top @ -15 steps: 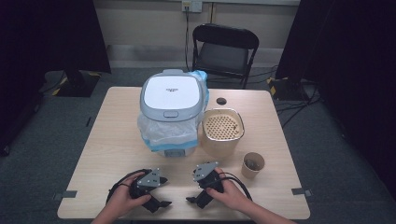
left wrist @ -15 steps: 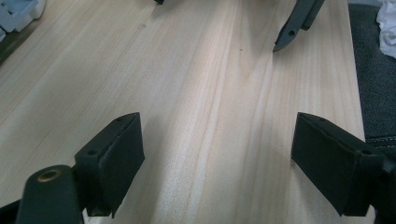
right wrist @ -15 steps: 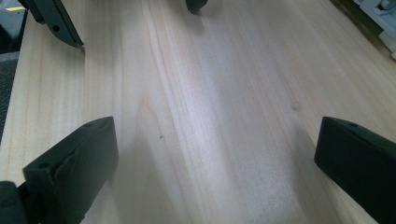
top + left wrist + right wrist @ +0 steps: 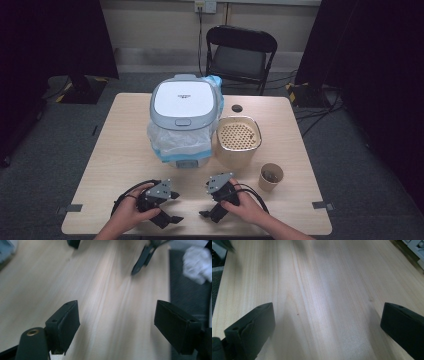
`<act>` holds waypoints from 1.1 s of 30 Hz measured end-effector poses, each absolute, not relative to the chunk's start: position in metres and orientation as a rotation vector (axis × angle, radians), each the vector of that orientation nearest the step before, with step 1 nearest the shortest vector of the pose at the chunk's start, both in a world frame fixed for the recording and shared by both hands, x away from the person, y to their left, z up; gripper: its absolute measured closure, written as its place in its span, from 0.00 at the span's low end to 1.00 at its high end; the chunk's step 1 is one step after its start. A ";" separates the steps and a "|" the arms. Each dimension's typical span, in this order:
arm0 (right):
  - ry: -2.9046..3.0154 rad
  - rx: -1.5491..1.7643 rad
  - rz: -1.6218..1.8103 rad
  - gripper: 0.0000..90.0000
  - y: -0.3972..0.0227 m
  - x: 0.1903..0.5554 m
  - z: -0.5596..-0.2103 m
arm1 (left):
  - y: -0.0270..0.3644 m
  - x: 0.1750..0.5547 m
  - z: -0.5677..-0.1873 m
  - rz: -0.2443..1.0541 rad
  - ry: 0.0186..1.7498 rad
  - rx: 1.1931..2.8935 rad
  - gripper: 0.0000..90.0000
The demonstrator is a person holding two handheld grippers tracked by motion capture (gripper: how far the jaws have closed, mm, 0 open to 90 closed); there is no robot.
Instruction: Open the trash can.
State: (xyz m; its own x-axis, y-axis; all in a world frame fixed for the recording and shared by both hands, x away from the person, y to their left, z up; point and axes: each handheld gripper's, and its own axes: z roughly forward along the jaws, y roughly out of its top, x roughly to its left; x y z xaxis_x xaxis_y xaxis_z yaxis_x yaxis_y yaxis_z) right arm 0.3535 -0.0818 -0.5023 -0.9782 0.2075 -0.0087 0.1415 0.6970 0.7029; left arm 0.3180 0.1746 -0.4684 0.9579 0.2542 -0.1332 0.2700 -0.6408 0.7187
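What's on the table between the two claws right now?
Nothing. Only bare wooden table separates the left claw from the right claw. The high view shows this, and the left gripper view shows bare wood too.

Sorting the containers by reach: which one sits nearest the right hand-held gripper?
The small paper cup, at the table's right; the perforated-lid bin and bag-lined white bin stand farther back.

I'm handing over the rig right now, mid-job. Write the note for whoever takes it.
Left tongs: open, empty, low over the table near its front edge.
Right tongs: open, empty, beside them.
Things: the bin, lid shut and lined with a plastic bag, stands mid-table. The beige basket is at its right, and the paper cup is nearest the right tongs.
Done: nothing gripped yet.
Left: likely everything, starting with a reach forward.
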 end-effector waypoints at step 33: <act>2.811 0.282 1.146 0.00 -0.082 0.354 -0.502 | 0.179 0.341 -0.301 0.004 0.351 2.236 0.23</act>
